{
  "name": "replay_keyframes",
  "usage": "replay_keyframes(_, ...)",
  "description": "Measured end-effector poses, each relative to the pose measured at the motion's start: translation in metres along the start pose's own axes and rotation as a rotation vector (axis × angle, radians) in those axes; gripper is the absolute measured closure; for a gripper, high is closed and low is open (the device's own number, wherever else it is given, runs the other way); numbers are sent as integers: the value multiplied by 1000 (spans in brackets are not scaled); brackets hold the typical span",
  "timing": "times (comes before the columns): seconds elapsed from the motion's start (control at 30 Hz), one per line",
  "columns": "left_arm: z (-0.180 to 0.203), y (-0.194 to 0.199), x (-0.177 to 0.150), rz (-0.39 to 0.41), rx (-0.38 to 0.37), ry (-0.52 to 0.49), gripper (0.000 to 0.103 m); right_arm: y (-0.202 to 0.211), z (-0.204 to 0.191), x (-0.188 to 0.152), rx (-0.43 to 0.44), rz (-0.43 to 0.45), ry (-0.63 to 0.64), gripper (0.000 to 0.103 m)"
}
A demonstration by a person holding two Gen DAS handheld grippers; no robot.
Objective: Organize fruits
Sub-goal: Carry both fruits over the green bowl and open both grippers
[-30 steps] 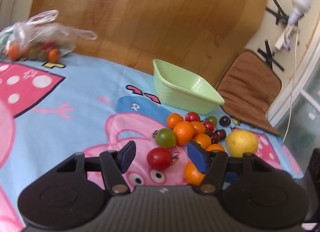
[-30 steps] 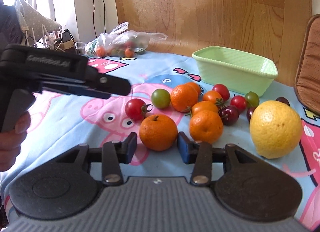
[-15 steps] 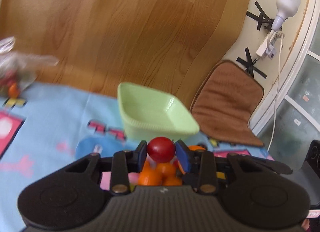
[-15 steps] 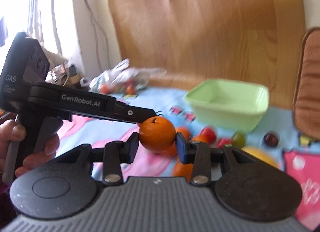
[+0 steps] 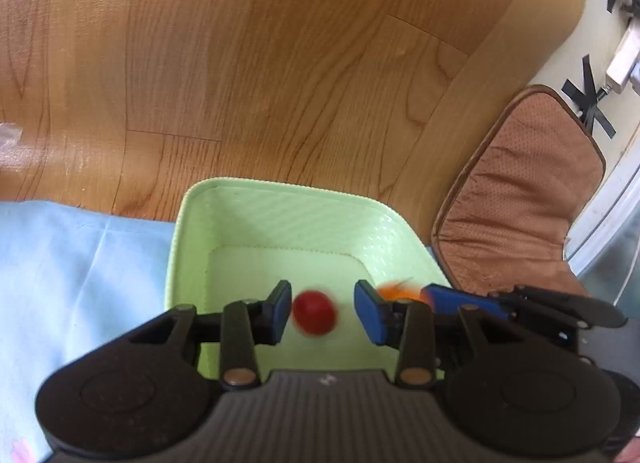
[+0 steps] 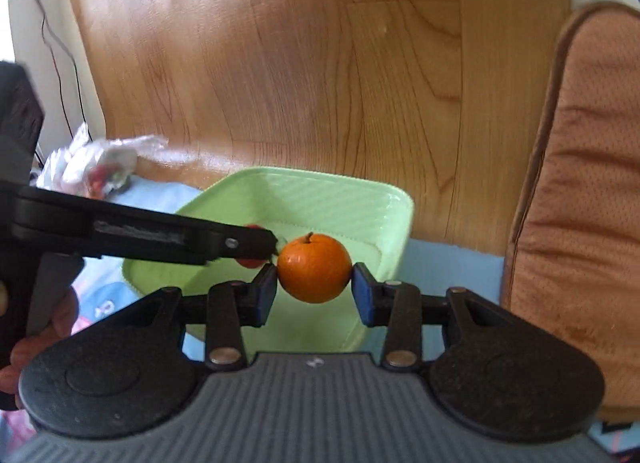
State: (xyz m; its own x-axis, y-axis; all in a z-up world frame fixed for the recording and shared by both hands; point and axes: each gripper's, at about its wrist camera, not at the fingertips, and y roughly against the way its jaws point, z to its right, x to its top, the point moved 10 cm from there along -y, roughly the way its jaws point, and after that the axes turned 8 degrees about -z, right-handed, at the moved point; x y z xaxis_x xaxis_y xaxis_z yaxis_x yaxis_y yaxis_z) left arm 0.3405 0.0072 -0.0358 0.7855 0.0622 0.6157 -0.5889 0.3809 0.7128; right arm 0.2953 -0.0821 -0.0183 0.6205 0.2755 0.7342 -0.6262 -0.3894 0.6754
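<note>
The green basket (image 5: 304, 223) sits against the wooden board (image 5: 240, 63). Above it, the left gripper (image 5: 322, 309) is spread, a blurred red tomato (image 5: 314, 312) loose between its pads. The right gripper (image 6: 314, 289) clamps an orange (image 6: 314, 268) over the basket.

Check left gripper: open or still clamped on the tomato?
Open. The left gripper shows clear gaps on both sides of the blurred red tomato, which sits free between the pads over the green basket.
</note>
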Motion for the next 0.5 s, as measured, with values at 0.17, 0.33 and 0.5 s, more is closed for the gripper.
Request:
replay_keyframes(0.17, 2, 37, -6, 59, -26, 3, 63, 25, 8, -3, -7, 65, -18, 59)
replay_keyframes(0.33, -9, 98, -31, 142, -54, 19, 61, 85, -9, -21, 82, 146, -58, 59)
replay_keyframes(0.5, -38, 135, -76, 165, 10, 48, 55, 137, -69, -65, 206, 177, 35, 59)
